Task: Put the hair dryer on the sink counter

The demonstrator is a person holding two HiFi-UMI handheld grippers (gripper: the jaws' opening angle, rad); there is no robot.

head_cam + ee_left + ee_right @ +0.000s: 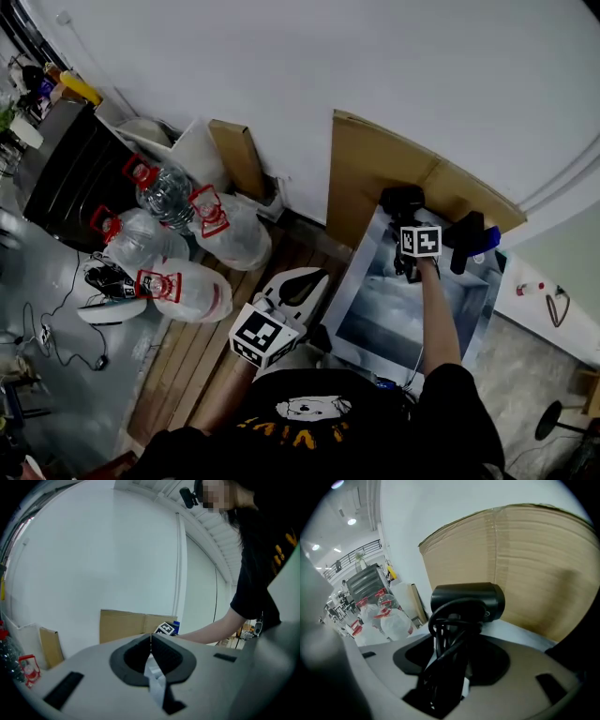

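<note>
Nearly done. My right gripper [457, 660] clamps the hair dryer [467, 601] by its handle and wound cord, jaws wide, at the far edge of the sink counter [382, 321] by the cardboard [367, 161]. Release is left. My left gripper [151, 645] is pinched closed and empty, near left. The grip shows only in the right gripper view, the counter layout only in the head view.

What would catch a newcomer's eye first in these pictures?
The black hair dryer, its cord bundled, sits between the right gripper's jaws over the sink counter, in front of a cardboard sheet. On the floor at the left lie big clear water bottles with red handles.
</note>
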